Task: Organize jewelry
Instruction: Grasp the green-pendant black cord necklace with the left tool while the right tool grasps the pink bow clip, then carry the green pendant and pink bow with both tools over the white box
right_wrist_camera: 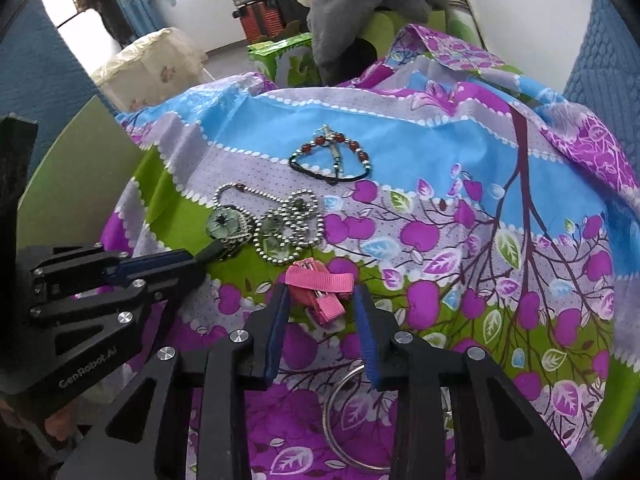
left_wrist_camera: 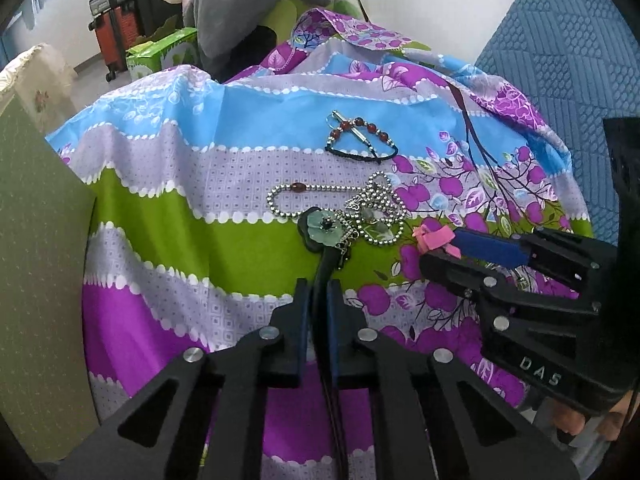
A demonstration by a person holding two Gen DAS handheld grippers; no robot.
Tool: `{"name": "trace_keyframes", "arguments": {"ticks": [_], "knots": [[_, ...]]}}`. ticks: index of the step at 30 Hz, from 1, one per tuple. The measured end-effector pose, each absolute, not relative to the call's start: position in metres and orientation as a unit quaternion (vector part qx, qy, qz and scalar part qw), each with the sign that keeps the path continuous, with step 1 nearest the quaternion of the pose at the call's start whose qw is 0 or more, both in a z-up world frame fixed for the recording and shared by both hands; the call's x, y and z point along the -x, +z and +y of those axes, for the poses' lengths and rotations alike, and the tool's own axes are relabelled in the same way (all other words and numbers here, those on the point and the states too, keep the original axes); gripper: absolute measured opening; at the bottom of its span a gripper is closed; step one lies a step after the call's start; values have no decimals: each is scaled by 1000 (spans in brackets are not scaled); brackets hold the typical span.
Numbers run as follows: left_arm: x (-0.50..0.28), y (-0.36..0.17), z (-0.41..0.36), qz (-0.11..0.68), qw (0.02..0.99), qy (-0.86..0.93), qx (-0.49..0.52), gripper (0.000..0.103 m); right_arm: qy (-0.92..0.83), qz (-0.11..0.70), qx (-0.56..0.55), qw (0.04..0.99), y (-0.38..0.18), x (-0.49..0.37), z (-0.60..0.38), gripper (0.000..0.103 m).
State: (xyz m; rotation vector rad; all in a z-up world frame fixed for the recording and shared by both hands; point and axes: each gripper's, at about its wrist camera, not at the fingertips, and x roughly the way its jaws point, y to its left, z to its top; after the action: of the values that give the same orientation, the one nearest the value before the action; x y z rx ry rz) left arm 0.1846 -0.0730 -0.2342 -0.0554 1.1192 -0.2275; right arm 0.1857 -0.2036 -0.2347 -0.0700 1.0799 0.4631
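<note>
My left gripper (left_wrist_camera: 318,286) is shut on the black strap (left_wrist_camera: 322,264) of a green flower ornament (left_wrist_camera: 322,226), which lies on the patterned cloth (left_wrist_camera: 168,236). From the right wrist view, that left gripper (right_wrist_camera: 198,258) reaches in from the left toward the flower (right_wrist_camera: 225,225). A tangled silver ball chain (left_wrist_camera: 340,196) rests just beyond it, and a red-bead bracelet (left_wrist_camera: 360,136) lies farther back. My right gripper (right_wrist_camera: 320,296) straddles a pink ribbon hair clip (right_wrist_camera: 320,282), its blue pads (right_wrist_camera: 280,312) touching the ribbon's two ends. A silver ring (right_wrist_camera: 340,412) lies on the cloth under that gripper.
A grey garment pile (left_wrist_camera: 264,4) and a green box (left_wrist_camera: 168,52) stand behind the cloth. A green board (left_wrist_camera: 36,240) flanks the left side, and a blue quilted surface (left_wrist_camera: 560,48) the right. Red suitcases (left_wrist_camera: 116,36) stand on the floor far back.
</note>
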Motion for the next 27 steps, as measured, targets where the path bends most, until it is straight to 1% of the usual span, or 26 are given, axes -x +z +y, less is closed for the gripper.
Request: {"name": "trace_keyframes", "arguments": {"ticks": [8, 15, 23, 27], "knots": [[-177, -228, -68, 538, 833, -118, 51, 8, 204, 505, 25, 838, -222, -178, -204, 30], [-166, -208, -56, 534, 833, -124, 76, 8, 185, 490, 6, 852, -195, -162, -210, 30], [-156, -164, -38, 513, 844, -125, 93, 8, 186, 472, -4, 862, -159, -150, -206, 30], [-153, -127, -27, 485, 862, -116, 92, 8, 191, 461, -6, 867, -136, -148, -200, 30]]}}
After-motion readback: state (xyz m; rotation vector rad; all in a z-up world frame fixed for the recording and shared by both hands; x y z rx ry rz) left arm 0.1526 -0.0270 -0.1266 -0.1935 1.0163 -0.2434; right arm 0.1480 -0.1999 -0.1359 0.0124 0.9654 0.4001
